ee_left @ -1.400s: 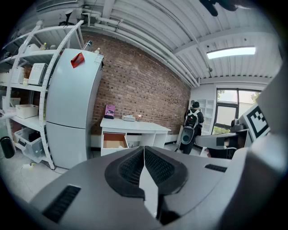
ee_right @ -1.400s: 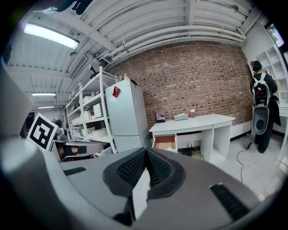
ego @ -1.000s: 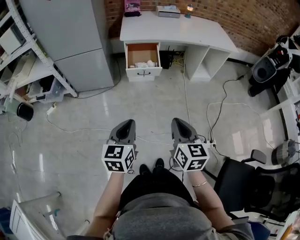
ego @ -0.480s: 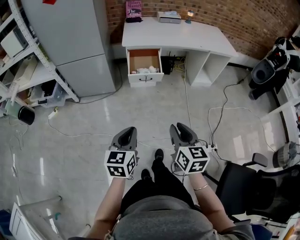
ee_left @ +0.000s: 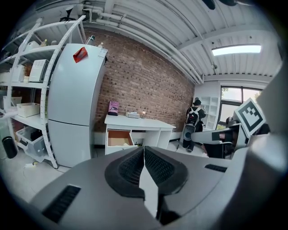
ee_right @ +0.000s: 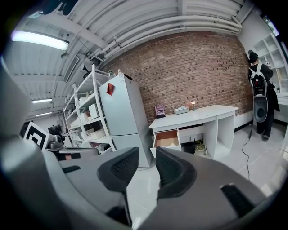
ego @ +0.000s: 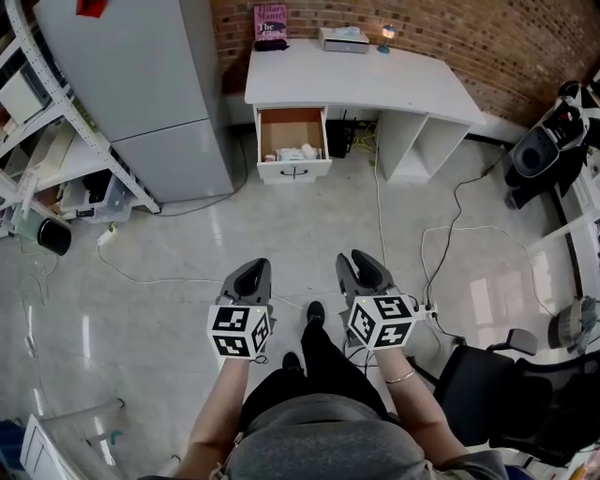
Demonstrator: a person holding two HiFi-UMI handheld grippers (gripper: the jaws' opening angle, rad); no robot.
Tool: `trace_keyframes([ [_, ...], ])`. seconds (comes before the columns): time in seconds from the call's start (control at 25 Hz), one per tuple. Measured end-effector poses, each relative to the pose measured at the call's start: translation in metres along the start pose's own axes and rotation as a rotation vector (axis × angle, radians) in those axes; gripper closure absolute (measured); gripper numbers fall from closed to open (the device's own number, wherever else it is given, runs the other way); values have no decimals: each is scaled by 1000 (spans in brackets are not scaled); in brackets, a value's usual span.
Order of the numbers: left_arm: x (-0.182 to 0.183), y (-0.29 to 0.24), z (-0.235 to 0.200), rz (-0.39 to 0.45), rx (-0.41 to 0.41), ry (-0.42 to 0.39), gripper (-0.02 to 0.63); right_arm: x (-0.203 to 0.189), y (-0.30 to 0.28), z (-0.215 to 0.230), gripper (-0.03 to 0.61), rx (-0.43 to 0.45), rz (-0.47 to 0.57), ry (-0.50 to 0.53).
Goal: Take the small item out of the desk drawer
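Note:
A white desk (ego: 375, 80) stands against the brick wall, several steps ahead of me. Its left drawer (ego: 293, 172) is pulled out, and small pale items (ego: 298, 153) lie inside; I cannot tell what they are from here. Both grippers hang low over the floor in front of my legs, far from the drawer. My left gripper (ego: 251, 270) is shut and empty, its pads meeting (ee_left: 143, 150). My right gripper (ego: 361, 262) has its jaws opening, with a gap and nothing between them (ee_right: 147, 155). The open drawer (ee_right: 167, 138) shows beyond the right jaws.
A tall grey fridge (ego: 131, 84) stands left of the desk, with a white shelf rack (ego: 47, 122) beside it. Cables (ego: 441, 234) trail over the glossy floor. A black office chair (ego: 506, 375) is at my right. A book (ego: 269, 19) and a box (ego: 342, 37) sit on the desk.
The desk and drawer have drawn nearer as the person steps forward with both grippers. The right gripper's jaws have parted from shut; the left stays shut.

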State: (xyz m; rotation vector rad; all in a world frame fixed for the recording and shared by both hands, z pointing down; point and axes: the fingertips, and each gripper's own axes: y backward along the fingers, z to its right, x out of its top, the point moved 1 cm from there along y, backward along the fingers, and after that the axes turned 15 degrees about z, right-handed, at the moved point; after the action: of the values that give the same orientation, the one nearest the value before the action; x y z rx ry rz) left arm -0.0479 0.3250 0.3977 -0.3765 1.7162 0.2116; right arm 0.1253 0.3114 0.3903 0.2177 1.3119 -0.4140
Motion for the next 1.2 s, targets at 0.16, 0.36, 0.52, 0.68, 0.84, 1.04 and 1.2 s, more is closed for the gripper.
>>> trace_keyframes([
  [0.16, 2, -37, -6, -5, 8, -2, 591, 4, -30, 25, 471, -2, -4, -6],
  [0.36, 4, -85, -12, -17, 23, -4, 591, 15, -72, 57, 472, 4, -7, -18],
  [0.52, 11, -121, -13, -23, 37, -18, 591, 20, -101, 79, 472, 20, -21, -31],
  [0.68, 12, -150, -16, -30, 53, -25, 590, 25, -126, 99, 474, 33, -23, -46],
  [0.84, 10, -169, -19, -38, 79, -1, 590, 27, -143, 114, 474, 45, -30, -41],
  [1.04, 10, -186, -19, -53, 89, -9, 591, 28, -154, 125, 474, 53, -46, -52],
  [1.2, 12, -199, -20, -62, 88, -22, 589, 29, -162, 134, 476, 44, -52, -67],
])
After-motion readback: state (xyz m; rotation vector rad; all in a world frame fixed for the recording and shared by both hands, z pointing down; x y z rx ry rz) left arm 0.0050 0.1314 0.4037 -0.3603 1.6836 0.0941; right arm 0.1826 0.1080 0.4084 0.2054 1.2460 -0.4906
